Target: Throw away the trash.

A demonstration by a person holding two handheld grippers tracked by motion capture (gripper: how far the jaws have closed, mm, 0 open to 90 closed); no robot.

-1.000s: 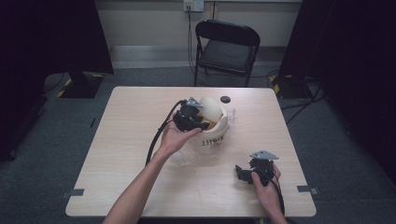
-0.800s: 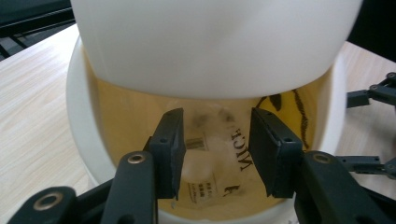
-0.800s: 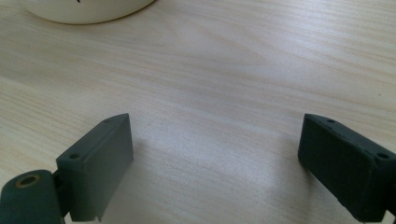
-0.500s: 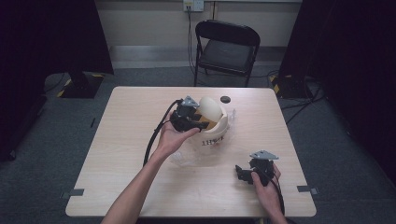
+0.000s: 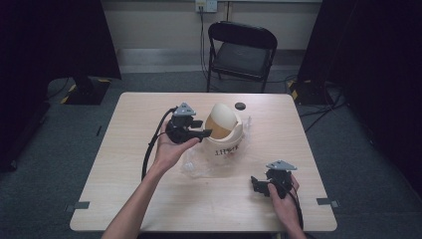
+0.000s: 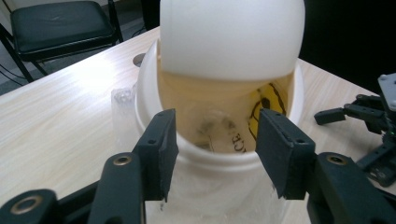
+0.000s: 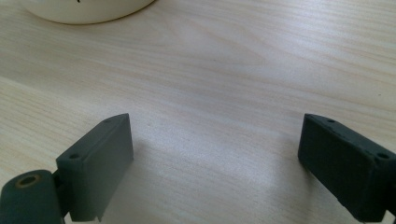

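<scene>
Bin (image 5: 224,134) one, swing lid tilted, grippers two, left gripper (image 5: 201,133) jaws just opening, empty, right gripper (image 5: 256,184) jaws wide apart.

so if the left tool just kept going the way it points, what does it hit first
Most likely the cream bucket: the left tool points at its near rim, open jaws on either side. The tilted lid sits higher up, though depth is hard to judge.
</scene>
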